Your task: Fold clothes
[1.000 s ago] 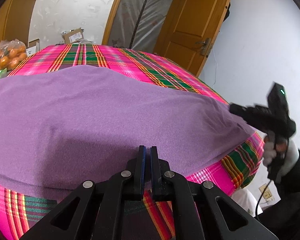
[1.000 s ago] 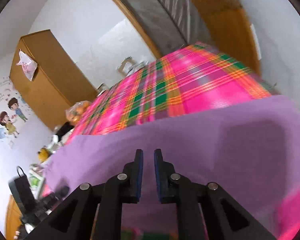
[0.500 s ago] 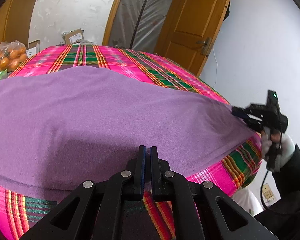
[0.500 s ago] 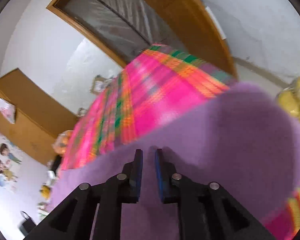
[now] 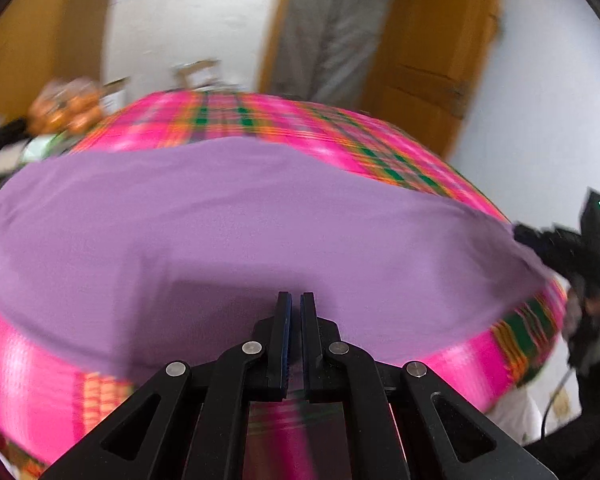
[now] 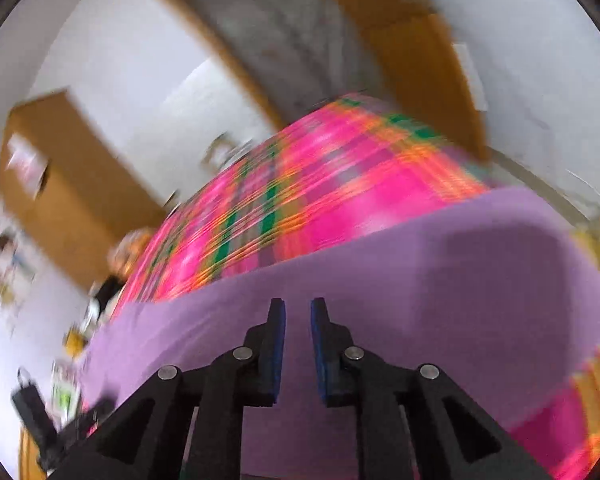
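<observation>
- While the left hand-held gripper [image 5: 296, 304] is keeping its two black fingers nearly together with only a thin slit between them, the near hem of the purple cloth [image 5: 236, 220] is running into that slit, so it is pinching the fabric at the near edge.
- The right hand-held gripper [image 6: 298, 310] is holding its blue-padded fingers a narrow gap apart over the same cloth [image 6: 420, 280]; whether any fabric is caught between them cannot be told from its own view.
- In the left wrist view the right hand-held gripper [image 5: 560, 240] is appearing at the far right, its tip meeting the cloth's right corner, with a gloved hand [image 5: 588, 320] wrapping its handle.
- The cloth is lying spread across a surface covered by a pink plaid cover [image 5: 340, 136], its long axis running left to right across the view, the far edge bowing away towards the wooden door [image 5: 432, 48].
- The cloth's left end is being cut off by the frame edge, and its near hem is hiding behind the gripper bodies.
- Both views are smearing with motion blur, so the clutter at the left, including a bag of orange fruit [image 5: 66, 108], is hard to make out.
- A wooden cabinet [image 6: 60, 184] is standing against the wall beyond the cover.
</observation>
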Tool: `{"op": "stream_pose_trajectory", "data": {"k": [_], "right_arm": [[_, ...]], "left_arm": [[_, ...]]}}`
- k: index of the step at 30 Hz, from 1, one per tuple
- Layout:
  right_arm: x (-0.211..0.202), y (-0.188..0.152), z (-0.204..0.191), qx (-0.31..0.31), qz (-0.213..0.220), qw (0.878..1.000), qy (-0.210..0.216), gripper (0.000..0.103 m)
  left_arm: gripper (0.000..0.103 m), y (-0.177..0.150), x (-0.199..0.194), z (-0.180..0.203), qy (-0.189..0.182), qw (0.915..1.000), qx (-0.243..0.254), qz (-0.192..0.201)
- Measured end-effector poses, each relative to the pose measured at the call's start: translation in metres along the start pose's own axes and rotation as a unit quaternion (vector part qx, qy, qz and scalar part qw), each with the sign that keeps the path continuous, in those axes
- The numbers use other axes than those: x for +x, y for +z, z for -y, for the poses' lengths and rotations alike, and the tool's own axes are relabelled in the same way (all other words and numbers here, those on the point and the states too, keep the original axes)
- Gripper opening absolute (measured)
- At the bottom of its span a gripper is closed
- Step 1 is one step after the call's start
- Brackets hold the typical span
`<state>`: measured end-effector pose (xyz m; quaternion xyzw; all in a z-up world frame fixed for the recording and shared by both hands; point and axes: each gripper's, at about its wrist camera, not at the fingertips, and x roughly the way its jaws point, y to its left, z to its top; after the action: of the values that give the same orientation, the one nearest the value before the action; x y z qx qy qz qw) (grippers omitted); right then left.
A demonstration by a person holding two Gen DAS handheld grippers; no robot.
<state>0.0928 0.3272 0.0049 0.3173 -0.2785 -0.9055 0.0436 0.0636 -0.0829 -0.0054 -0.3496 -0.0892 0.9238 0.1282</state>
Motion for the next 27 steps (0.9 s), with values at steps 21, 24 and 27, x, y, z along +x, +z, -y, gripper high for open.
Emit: {"op": "stream_pose_trajectory", "data": {"k": [21,24,27], "right_arm": [[0.052,-0.023,-0.066,-0.056,-0.089,0.994,0.042,0.015],[0.055,-0.024,-0.069,-0.057,-0.093,0.993,0.042,0.015],[0.058,-0.023,-0.072,-0.055,-0.095,0.993,0.039,0.015]], "left_arm": [[0.004,0.022,-0.045,-0.144,0.184,0.9729,-0.131,0.05],[0.007,0.02,-0.039,-0.157,0.191,0.9693,-0.15,0.038],[0.007,0.018,-0.046,-0.157,0.196,0.9684,-0.15,0.038]]}}
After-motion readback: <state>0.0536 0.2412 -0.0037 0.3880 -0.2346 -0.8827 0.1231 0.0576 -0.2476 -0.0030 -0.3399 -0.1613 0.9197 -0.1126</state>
